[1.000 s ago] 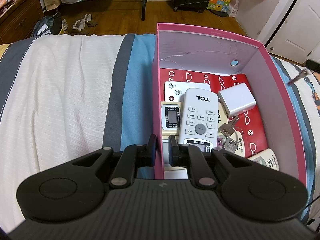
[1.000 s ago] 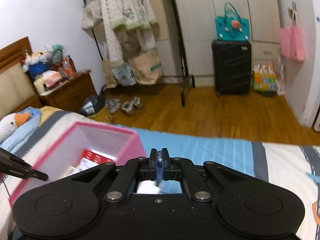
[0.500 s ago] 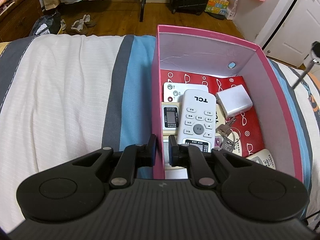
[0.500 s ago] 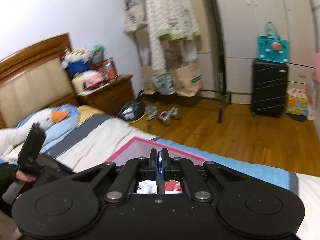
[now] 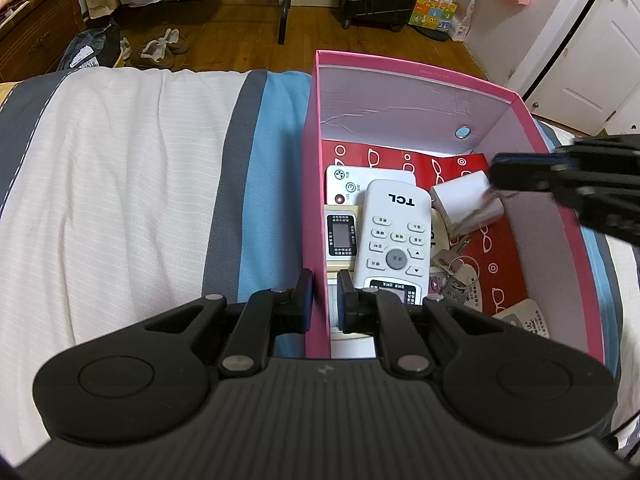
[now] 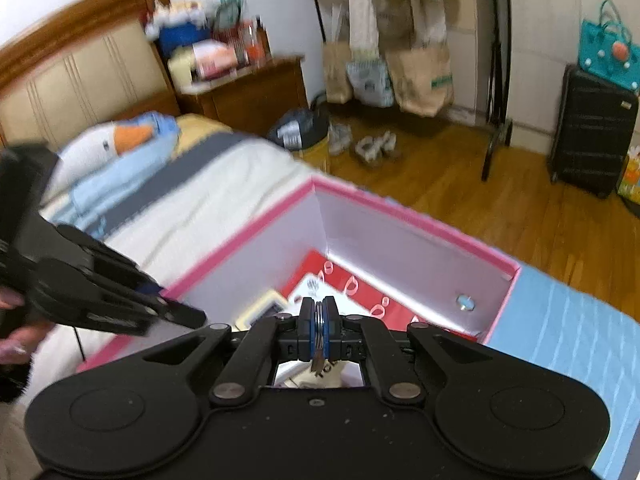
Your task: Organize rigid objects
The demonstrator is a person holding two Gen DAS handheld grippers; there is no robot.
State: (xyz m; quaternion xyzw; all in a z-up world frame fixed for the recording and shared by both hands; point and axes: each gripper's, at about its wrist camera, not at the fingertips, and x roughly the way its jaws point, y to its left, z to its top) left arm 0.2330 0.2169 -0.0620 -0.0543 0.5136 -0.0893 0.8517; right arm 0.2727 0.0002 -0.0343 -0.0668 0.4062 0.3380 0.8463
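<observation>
Box: we see an open pink cardboard box with pale inner walls (image 5: 400,76) resting on the striped bedspread (image 5: 120,184), its floor lined with red paper printed with white spectacles (image 5: 496,248).
Remote: a white TCL remote control with grey buttons (image 5: 394,236) lies lengthwise in the box, partly on top of a flatter white remote with a red button (image 5: 348,184) and just beside a beige controller with a small dark screen (image 5: 340,236).
Adapter: a white cube-shaped plug adapter (image 5: 464,200) sits tilted against the TCL remote's right edge, near the box's right wall.
Keys in box: a bunch of metal keys on a ring (image 5: 456,276) lies on the red paper below the adapter.
Left gripper: our left gripper (image 5: 322,300) straddles the box's near left wall, one finger outside over the blue stripe and one inside; the gap is narrow and the wall stands in it, so we read the fingers as clamped on that wall.
Right gripper: our right gripper (image 6: 319,328) hangs above the box interior, fingers drawn nearly together on a thin metal key-like piece (image 6: 318,354) that dangles below them; motion blur keeps us from naming it surely.
Beyond: a wooden floor (image 5: 224,40), a black suitcase (image 6: 592,136) and a wooden nightstand (image 6: 256,92) surround the bed.
</observation>
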